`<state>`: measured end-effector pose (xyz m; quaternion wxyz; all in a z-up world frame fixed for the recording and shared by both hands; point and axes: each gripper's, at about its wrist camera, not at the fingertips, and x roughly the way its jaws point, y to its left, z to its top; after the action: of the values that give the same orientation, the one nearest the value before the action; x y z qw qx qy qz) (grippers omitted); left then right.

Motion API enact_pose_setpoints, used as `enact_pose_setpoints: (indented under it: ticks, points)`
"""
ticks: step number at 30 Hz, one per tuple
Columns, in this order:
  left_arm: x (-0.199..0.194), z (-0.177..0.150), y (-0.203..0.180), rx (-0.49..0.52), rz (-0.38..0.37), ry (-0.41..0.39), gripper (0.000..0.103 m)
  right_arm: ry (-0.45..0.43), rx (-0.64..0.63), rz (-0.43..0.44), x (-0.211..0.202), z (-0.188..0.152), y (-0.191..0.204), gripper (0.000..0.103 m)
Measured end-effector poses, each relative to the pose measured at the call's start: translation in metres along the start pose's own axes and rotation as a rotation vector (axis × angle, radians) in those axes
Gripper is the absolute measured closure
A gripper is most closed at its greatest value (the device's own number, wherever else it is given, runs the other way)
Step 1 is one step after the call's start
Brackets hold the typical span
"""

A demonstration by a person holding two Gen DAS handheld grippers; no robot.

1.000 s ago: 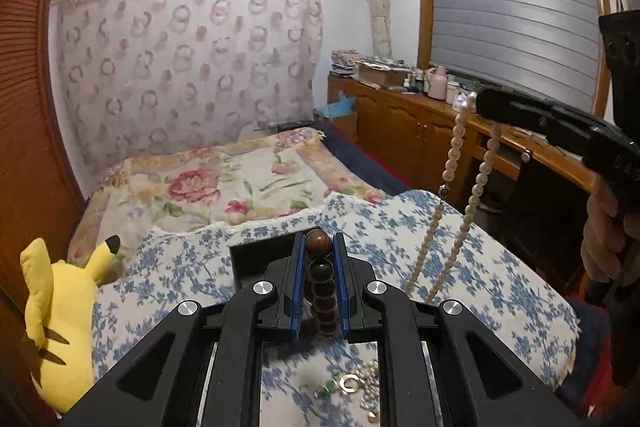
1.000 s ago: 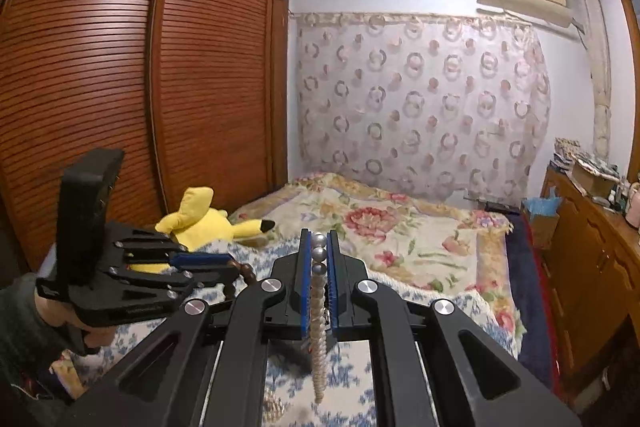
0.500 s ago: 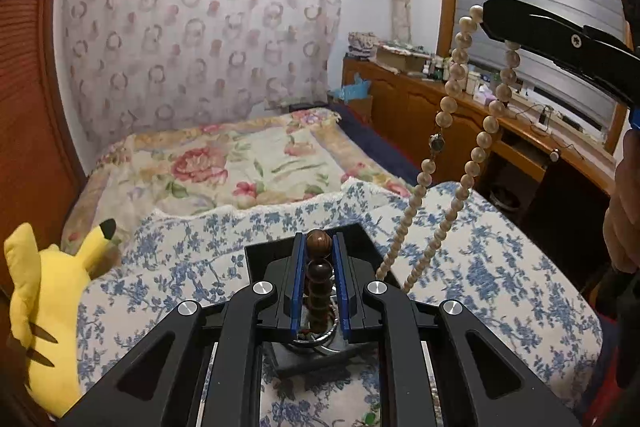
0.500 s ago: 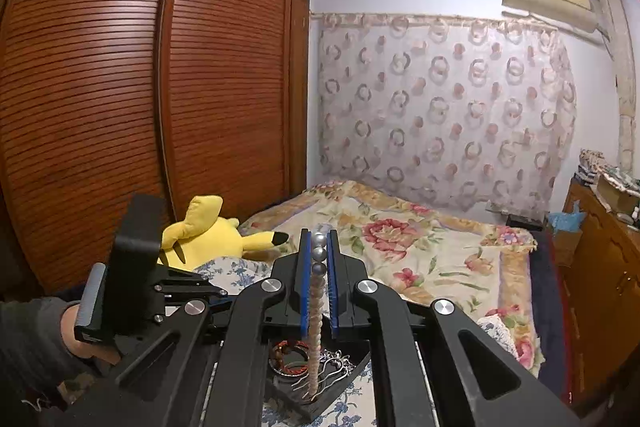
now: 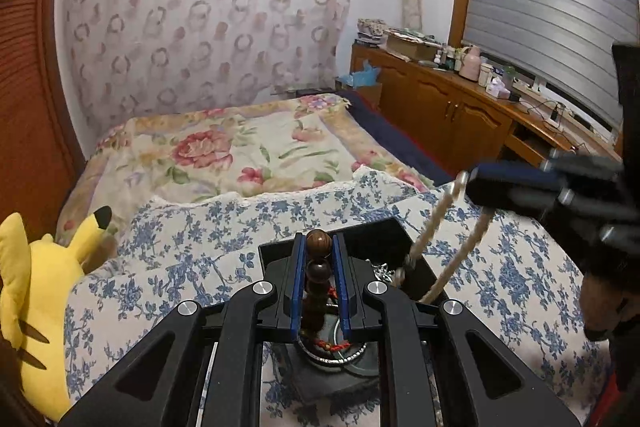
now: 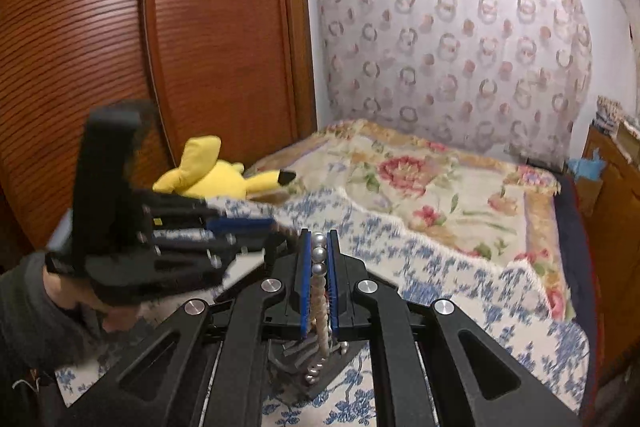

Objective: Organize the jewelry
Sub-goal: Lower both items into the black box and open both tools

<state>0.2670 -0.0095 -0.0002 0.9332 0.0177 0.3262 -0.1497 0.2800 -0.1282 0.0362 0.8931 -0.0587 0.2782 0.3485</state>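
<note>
My left gripper [image 5: 319, 241] is shut on a dark brown wooden bead bracelet [image 5: 319, 269] that hangs between its blue pads over a black jewelry box [image 5: 352, 247] on the blue-flowered cloth. My right gripper [image 6: 319, 239] is shut on a white pearl necklace [image 6: 320, 291]; its strands hang down into the box [image 6: 320, 367]. In the left wrist view the right gripper [image 5: 472, 183] is blurred at the right, with the pearl strands [image 5: 430, 227] trailing into the box. In the right wrist view the left gripper [image 6: 276, 231] is blurred at the left.
A yellow plush toy [image 5: 36, 291] lies at the left of the bed. A rose-pattern blanket [image 5: 240, 147] covers the far bed. A wooden sideboard [image 5: 460, 107] with clutter stands at the right. A wooden wardrobe [image 6: 160, 47] stands at the left.
Both grippers have come down toward the black box. The pearl strands now hang into it, and the bead bracelet hangs lower over its contents. The right gripper has dropped from high to box level.
</note>
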Motion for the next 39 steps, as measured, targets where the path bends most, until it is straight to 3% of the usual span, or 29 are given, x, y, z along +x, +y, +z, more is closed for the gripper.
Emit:
enact_pose_setpoints:
  ticks: [14, 27, 39]
  points:
    - [0.014, 0.004, 0.005, -0.009, 0.003, 0.011, 0.091, 0.098, 0.025, 0.022, 0.031, -0.033, -0.006, 0.094]
    - [0.016, 0.007, 0.006, -0.01, 0.007, 0.006, 0.09, 0.09, 0.039, 0.004, 0.024, -0.04, -0.012, 0.088]
    - [-0.02, -0.011, 0.001, -0.012, 0.031, -0.027, 0.064, 0.081, 0.056, -0.017, -0.002, -0.061, -0.004, 0.088]
